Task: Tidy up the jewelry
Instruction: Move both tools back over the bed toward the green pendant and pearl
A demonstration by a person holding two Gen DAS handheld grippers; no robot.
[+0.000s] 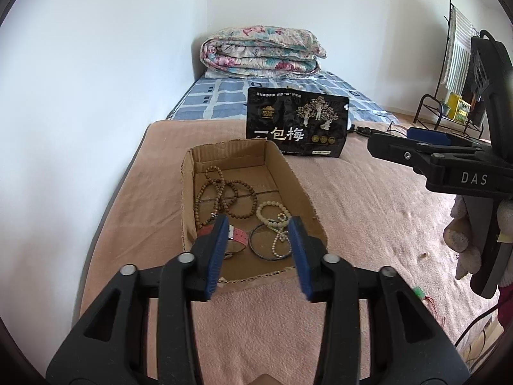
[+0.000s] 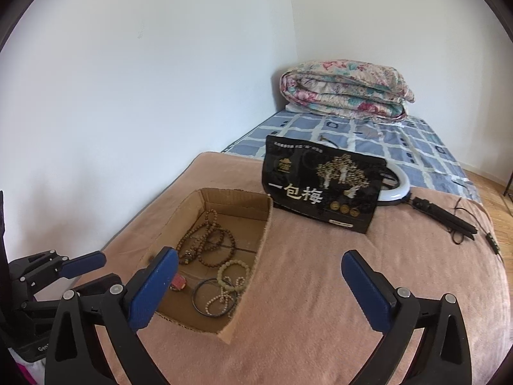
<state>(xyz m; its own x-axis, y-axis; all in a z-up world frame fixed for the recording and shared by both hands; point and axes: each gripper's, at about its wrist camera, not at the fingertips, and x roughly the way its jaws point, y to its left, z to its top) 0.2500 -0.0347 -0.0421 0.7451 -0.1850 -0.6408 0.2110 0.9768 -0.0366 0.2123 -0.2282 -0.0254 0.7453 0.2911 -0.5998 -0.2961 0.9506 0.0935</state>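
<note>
The cardboard box (image 1: pixel 290 173) is sitting on the bed's pink blanket (image 1: pixel 368 224) toward its left edge by the wall, long axis running away from both claws, and all the jewelry is lying inside: brown beads (image 1: pixel 221 192), pale bracelets (image 1: pixel 272 215), a dark bangle (image 1: pixel 266 240) and a pink watch strap (image 1: pixel 237 235). The left claw (image 1: pixel 259 256) is hanging partly open and empty right over the box's near end, so it is nearer. The right claw (image 2: pixel 259 292) is standing wide and empty, with the box lying ahead to its left.
</note>
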